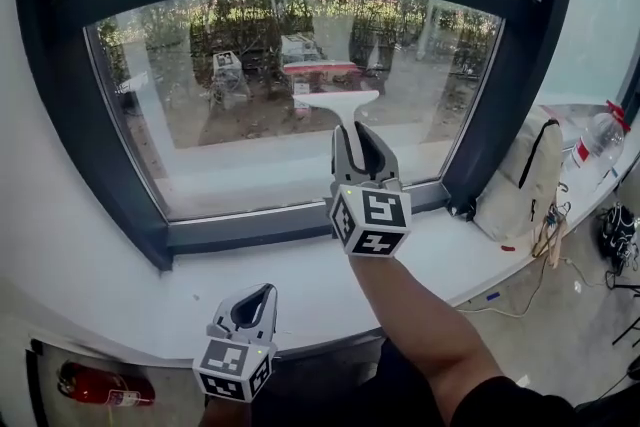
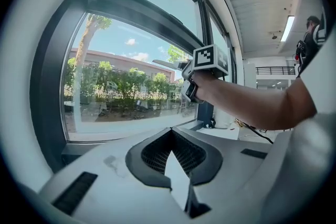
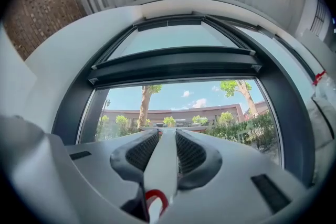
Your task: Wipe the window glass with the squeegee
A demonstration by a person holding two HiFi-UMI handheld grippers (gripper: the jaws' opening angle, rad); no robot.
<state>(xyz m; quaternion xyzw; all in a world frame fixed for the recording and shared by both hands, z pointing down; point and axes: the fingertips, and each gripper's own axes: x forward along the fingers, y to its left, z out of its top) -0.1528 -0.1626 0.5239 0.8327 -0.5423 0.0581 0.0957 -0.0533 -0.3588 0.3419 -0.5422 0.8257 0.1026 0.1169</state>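
squeegee [image 1: 337, 103] white, handle clamped between jaws of right gripper [image 1: 356, 137], blade up at window glass [image 1: 200, 125] mid-pane, left gripper [image 1: 265, 293] low over white sill [image 1: 140, 290], jaws closed together, nothing held

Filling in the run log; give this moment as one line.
right tool: shut on squeegee, blade at window glass | left tool: shut, empty, near sill

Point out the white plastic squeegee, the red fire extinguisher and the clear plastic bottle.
white plastic squeegee [image 1: 337, 100], head view, on its blade bar.
red fire extinguisher [image 1: 95, 385], head view, on its cylinder body.
clear plastic bottle [image 1: 598, 140], head view, on its side wall.
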